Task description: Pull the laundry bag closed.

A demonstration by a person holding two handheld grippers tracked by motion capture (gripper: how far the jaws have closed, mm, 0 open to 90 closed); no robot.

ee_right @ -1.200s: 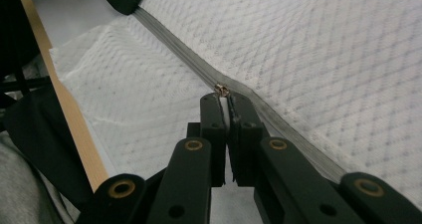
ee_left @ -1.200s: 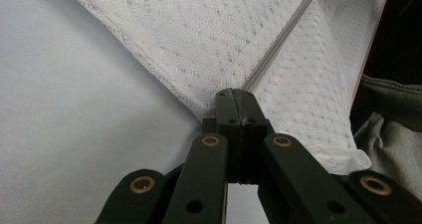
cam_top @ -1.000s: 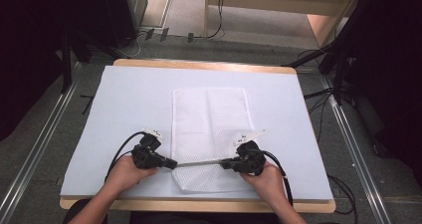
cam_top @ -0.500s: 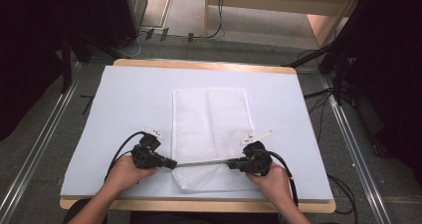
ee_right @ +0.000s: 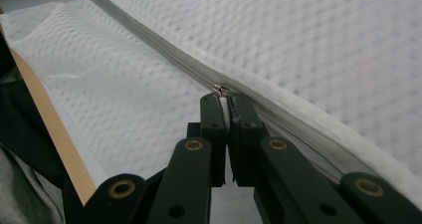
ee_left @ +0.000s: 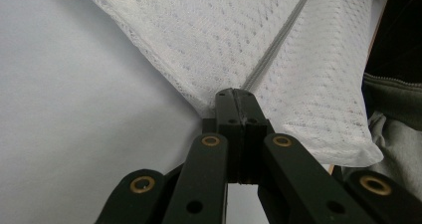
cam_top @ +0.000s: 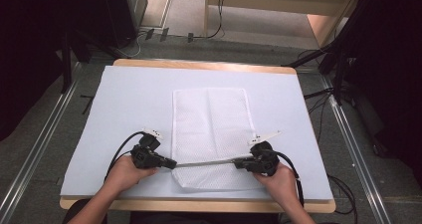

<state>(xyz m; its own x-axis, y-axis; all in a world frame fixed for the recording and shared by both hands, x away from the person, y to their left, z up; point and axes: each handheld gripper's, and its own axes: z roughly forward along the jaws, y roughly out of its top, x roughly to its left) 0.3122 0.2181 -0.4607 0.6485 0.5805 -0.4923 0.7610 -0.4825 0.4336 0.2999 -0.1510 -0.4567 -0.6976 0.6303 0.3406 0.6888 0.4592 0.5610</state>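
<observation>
Though no writing is legible, left gripper and right gripper clamp the mesh bag's zipper ends.

A pale sheet covers the wooden surface; metal rails flank it; black cables trail across the grey floor beyond.

White open-weave mesh cloth bag, grey zip, matt pale table cover, wooden table edge.
</observation>
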